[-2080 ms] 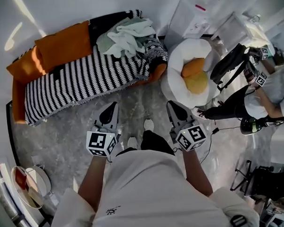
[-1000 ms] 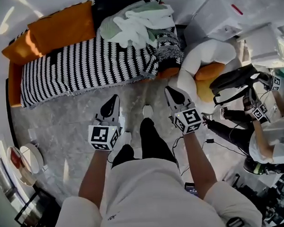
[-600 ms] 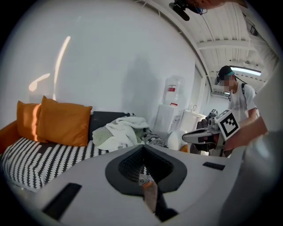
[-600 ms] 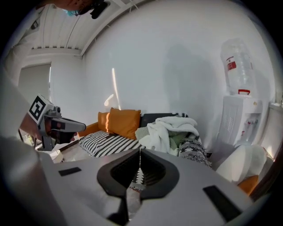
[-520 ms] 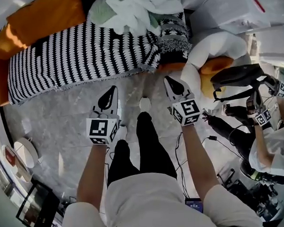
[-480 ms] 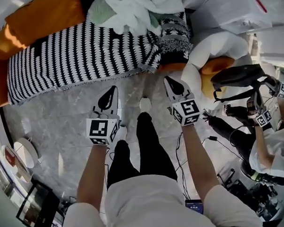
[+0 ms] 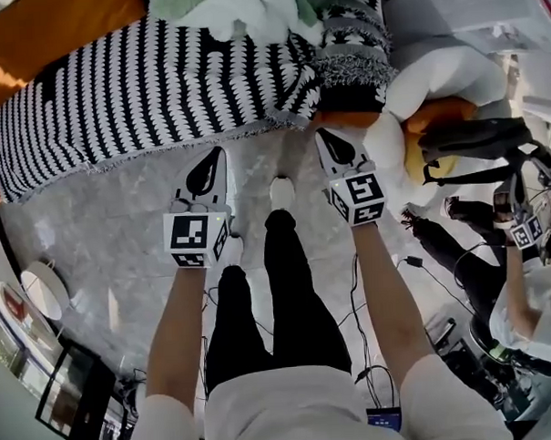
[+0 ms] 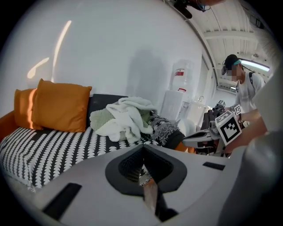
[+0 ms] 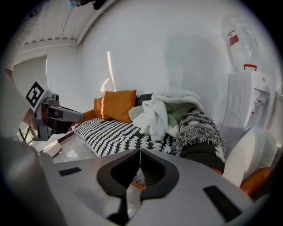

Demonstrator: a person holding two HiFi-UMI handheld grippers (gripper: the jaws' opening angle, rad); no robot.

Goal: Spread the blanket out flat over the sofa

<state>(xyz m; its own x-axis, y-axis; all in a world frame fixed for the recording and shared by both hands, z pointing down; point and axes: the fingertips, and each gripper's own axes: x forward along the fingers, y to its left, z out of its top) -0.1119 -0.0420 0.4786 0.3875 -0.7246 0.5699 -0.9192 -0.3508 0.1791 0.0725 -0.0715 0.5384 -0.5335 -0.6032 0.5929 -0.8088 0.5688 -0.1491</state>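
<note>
A crumpled white and pale green blanket point(image 7: 248, 6) lies bunched at the right end of the sofa point(image 7: 133, 93), which has a black-and-white patterned cover. It also shows as a heap in the left gripper view point(image 8: 126, 117) and the right gripper view point(image 9: 163, 112). My left gripper point(image 7: 217, 153) is shut and empty, its tip over the floor just short of the sofa's front edge. My right gripper point(image 7: 319, 135) is likewise shut on nothing, near the sofa's right corner. Neither touches the blanket.
Orange cushions point(image 8: 57, 106) lean at the sofa's left end. A fringed dark throw point(image 7: 350, 47) hangs over the right arm. A white and orange beanbag point(image 7: 434, 89) stands right of the sofa. Another person point(image 7: 534, 285) and cables point(image 7: 414, 263) are at the right. A water dispenser point(image 9: 247, 101) stands behind.
The person has stepped towards the sofa, so it lies closer under both grippers. Both grippers stayed shut and side by side.
</note>
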